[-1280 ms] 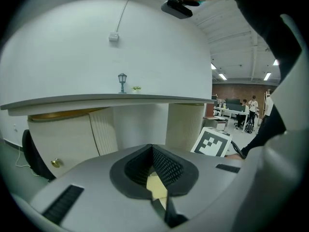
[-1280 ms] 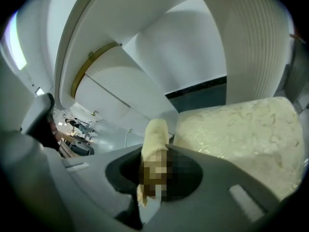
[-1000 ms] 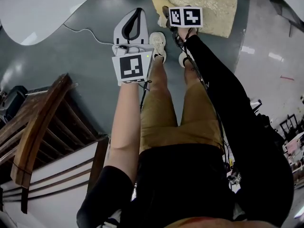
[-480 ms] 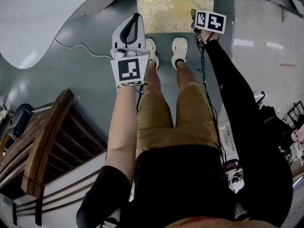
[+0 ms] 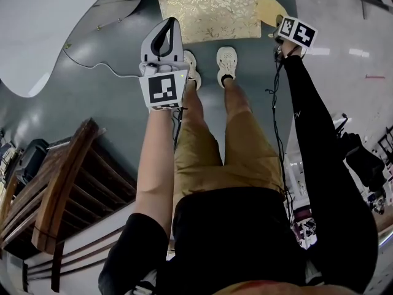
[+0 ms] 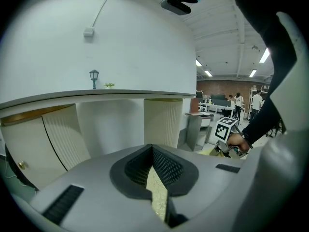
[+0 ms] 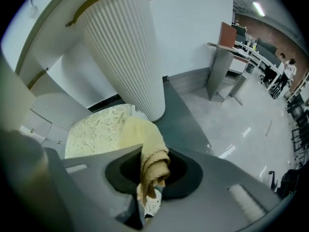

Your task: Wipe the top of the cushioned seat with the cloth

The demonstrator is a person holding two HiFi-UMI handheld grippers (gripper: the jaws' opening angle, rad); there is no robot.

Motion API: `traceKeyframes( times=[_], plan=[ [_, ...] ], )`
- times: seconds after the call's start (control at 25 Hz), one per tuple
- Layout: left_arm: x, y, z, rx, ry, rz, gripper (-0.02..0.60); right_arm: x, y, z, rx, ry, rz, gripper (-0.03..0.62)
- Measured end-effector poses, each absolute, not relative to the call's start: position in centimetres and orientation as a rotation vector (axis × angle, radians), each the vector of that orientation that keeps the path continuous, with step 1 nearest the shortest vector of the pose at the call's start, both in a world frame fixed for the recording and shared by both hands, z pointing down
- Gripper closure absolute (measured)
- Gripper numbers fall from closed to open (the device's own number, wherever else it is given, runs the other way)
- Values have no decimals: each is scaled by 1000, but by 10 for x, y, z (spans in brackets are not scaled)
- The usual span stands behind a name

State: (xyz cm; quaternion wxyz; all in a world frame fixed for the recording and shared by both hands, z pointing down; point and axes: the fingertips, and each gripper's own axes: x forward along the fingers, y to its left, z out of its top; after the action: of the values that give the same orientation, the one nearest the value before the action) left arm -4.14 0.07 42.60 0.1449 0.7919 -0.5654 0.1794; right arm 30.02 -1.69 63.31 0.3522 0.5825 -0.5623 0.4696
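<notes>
Grey floor (image 5: 104, 97), white curved counter (image 5: 55, 23) to one side; seat (image 5: 209, 8) sat low just ahead of the person's shoes (image 5: 226, 60), its square top a pale gold leaf-patterned fabric, flat and bare. Right gripper (image 7: 152, 178) hung off the seat's right edge, jaws pinched on a bunched yellow cloth (image 7: 145, 139) trailing just beside the cushion, likely poised for a stroke across it. Left gripper (image 6: 153, 158), jaws closed on nothing, was held near the left shoe, probably to keep clear.
</notes>
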Motion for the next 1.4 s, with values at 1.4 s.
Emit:
traceKeyframes(
  times=[1.4],
  plan=[
    [-170,97,429,2234,-1668,498,577,-94,89,618,950,-1909,1318,537]
  ],
)
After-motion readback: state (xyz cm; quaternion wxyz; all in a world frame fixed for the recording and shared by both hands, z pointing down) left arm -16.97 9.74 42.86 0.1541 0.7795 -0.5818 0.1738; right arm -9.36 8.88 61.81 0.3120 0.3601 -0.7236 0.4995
